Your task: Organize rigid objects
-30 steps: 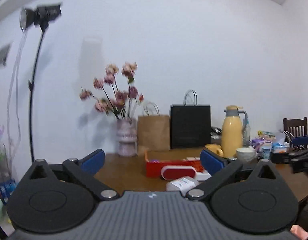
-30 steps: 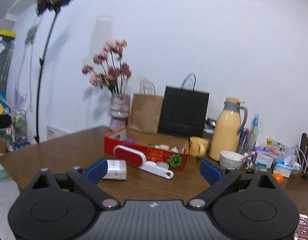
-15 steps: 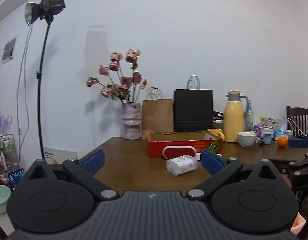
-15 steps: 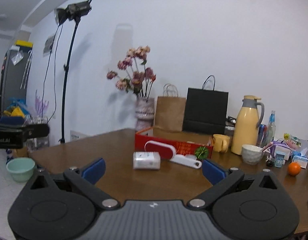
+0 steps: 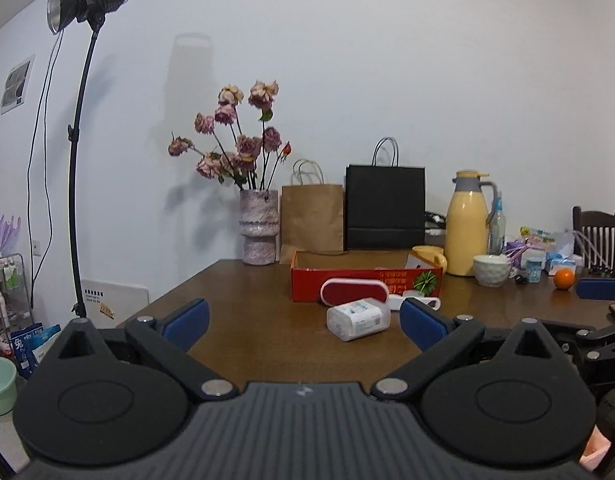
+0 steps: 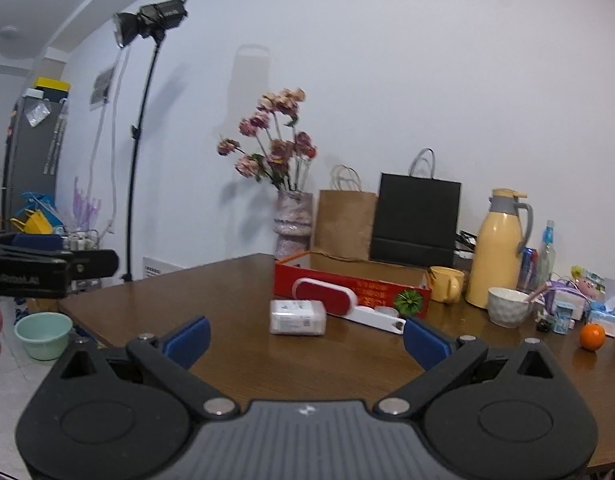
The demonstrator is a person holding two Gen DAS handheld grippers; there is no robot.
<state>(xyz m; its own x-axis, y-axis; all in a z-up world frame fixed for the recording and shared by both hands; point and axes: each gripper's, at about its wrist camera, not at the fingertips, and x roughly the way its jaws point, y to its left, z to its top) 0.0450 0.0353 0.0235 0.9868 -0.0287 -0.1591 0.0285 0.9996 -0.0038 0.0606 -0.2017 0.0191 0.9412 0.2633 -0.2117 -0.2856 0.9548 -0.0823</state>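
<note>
Your left claw (image 5: 303, 320) is spread wide and holds nothing, poised over the bench (image 5: 247, 312). Ahead, just left of its right finger, the white pack (image 5: 357, 319) lies on its side. Behind that, the red-and-white case (image 5: 354, 291) rests against the red box (image 5: 365, 280). Far right, past the bowl (image 5: 491, 270), sits the orange (image 5: 563, 278).

Your right claw (image 6: 305, 338) is also spread wide and holds nothing. Pack (image 6: 297, 317) lies ahead between its fingers, touching the case (image 6: 327, 297). Orange (image 6: 591, 336) well off right.
</note>
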